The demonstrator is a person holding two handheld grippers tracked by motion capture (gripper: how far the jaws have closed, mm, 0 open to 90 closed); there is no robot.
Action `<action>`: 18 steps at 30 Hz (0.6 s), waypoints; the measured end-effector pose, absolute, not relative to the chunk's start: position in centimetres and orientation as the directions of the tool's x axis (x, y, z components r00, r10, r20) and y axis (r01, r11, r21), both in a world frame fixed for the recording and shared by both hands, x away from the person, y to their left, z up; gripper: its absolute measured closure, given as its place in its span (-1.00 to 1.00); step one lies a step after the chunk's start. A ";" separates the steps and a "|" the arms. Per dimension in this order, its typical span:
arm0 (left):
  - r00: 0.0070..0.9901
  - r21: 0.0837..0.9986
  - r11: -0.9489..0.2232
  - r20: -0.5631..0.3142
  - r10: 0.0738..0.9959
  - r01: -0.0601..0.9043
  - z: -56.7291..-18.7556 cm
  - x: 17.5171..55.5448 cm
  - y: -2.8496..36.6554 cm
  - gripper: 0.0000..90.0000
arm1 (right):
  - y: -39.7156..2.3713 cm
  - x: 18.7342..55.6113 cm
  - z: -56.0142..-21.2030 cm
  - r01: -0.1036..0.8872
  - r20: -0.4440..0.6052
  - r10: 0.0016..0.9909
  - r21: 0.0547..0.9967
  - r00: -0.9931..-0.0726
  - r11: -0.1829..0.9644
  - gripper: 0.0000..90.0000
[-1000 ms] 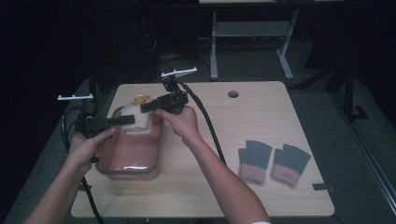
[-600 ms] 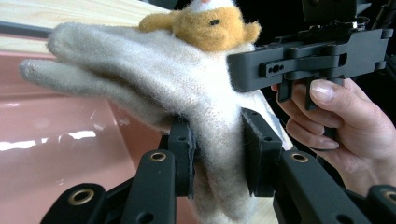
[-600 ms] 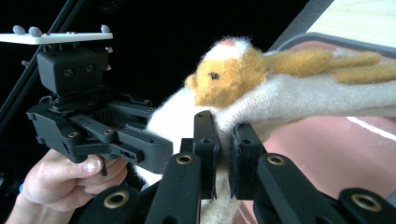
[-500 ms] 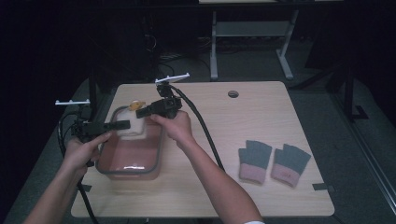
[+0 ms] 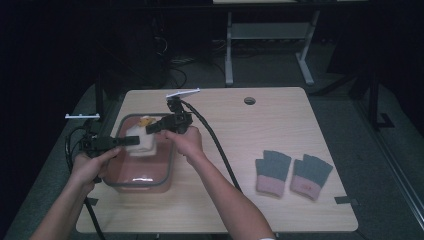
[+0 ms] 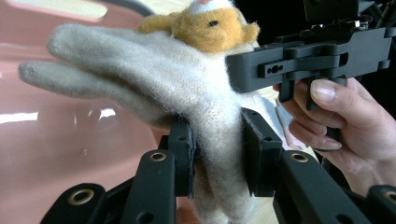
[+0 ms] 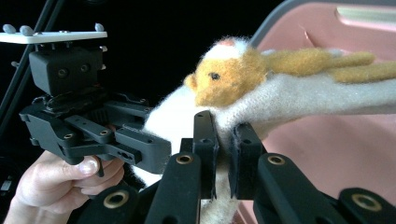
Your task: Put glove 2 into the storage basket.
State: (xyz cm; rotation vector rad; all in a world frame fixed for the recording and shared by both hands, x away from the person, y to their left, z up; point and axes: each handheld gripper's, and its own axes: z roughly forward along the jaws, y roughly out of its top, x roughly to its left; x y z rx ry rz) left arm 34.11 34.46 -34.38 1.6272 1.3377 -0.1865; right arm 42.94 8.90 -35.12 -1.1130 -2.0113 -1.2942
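A cream woolly glove (image 5: pixel 141 142) with an orange toy animal (image 6: pixel 205 25) sewn on it hangs just over a pink bin (image 5: pixel 170 167) with a grey rim. Both grippers hold it. My left gripper (image 6: pixel 217 140) is shut on the glove's cuff end, with the cream fingers (image 6: pixel 70 60) spreading away over the bin. My right gripper (image 7: pixel 223 135) is shut on the glove's edge below the animal's head (image 7: pixel 224 77). In the high view the left gripper (image 5: pixel 131 141) comes in from the left and the right gripper (image 5: pixel 150 129) from the right, their tips close together.
A pair of teal gloves with pink cuffs (image 5: pixel 273 172) (image 5: pixel 310 176) lies flat at the table's right. A round cable hole (image 5: pixel 249 101) is near the far edge. Black cables trail from both grippers across the table. A white desk frame (image 5: pixel 270 40) stands behind.
Both hands have come down together with the glove, from above the bin's far end to just over its opening. Both grips are unchanged.
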 end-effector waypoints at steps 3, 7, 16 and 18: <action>0.372 0.562 0.081 -0.641 0.672 0.823 -34.9 34.2 34.5 0.52 | 9.1 43.1 -36.3 0.851 0.768 0.368 0.478 -0.525 0.217 0.85; 0.355 0.544 0.075 -0.639 0.682 0.836 -35.7 34.3 34.5 0.52 | 9.2 43.1 -37.1 0.857 0.771 0.373 0.467 -0.516 0.219 0.85; 0.327 0.510 0.049 -0.619 0.714 0.859 -37.0 34.4 34.7 0.52 | 10.1 43.2 -39.1 0.866 0.766 0.403 0.435 -0.500 0.247 0.85; 0.320 0.503 0.048 -0.617 0.719 0.863 -37.3 34.4 34.7 0.52 | 10.3 43.2 -39.3 0.865 0.762 0.411 0.432 -0.501 0.255 0.83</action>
